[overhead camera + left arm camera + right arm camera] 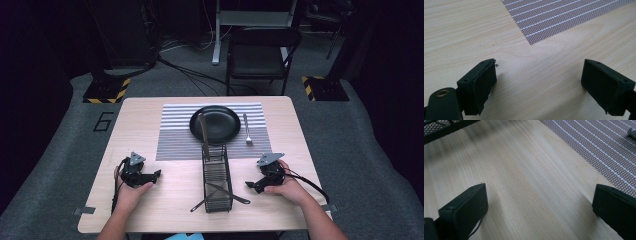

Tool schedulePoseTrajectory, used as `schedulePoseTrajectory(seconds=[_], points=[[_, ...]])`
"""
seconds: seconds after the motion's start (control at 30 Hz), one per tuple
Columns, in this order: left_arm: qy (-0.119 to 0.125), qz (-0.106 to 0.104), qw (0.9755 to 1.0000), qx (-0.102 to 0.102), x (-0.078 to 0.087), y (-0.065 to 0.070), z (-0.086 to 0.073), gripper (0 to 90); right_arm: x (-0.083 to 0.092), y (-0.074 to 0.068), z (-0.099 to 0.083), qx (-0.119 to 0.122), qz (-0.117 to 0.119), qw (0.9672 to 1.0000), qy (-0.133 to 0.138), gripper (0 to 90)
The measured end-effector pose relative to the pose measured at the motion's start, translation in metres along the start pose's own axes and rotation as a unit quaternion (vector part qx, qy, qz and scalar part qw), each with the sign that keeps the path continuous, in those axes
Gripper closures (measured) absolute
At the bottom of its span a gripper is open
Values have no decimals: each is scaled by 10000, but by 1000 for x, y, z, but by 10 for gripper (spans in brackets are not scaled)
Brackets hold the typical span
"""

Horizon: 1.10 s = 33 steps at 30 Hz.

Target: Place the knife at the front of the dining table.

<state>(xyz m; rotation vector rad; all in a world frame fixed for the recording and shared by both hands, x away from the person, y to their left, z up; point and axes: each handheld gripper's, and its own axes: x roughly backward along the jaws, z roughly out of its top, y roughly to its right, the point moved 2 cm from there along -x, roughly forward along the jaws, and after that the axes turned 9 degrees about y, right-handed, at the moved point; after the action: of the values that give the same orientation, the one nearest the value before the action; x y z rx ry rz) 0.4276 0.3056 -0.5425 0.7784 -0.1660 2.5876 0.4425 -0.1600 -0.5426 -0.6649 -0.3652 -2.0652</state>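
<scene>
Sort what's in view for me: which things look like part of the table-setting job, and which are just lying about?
Likely part of the job:
striped placemat
black plate
fork
wire cutlery basket
utensils in the basket
left tongs and right tongs, both open over bare table

Just lying about:
folding chair
floor cables
striped stand bases

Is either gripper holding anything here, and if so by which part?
Nothing is held. The left gripper and right gripper are both open over bare table.
</scene>
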Motion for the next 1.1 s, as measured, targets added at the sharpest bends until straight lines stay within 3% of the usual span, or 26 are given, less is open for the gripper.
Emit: schedulePoseTrajectory(seconds=[0.5,0.77,0.83,0.93,1.1], points=[[5,-5,10000,-5,0,-1,1,132,0,0,0,-8,-21,10000,-6,0],[57,95,9999,46,-1,0,1,157,1,-1,0,-18,-31,10000,-2,0],[51,84,9999,52,0,0,1,181,1,-1,0,-33,-39,10000,-5,0],[205,111,9997,74,0,3,1,307,1,-1,-1,-46,-28,10000,-18,0],[178,-24,9998,92,1,9,2,342,1,-1,-1,-37,-23,10000,-22,0]])
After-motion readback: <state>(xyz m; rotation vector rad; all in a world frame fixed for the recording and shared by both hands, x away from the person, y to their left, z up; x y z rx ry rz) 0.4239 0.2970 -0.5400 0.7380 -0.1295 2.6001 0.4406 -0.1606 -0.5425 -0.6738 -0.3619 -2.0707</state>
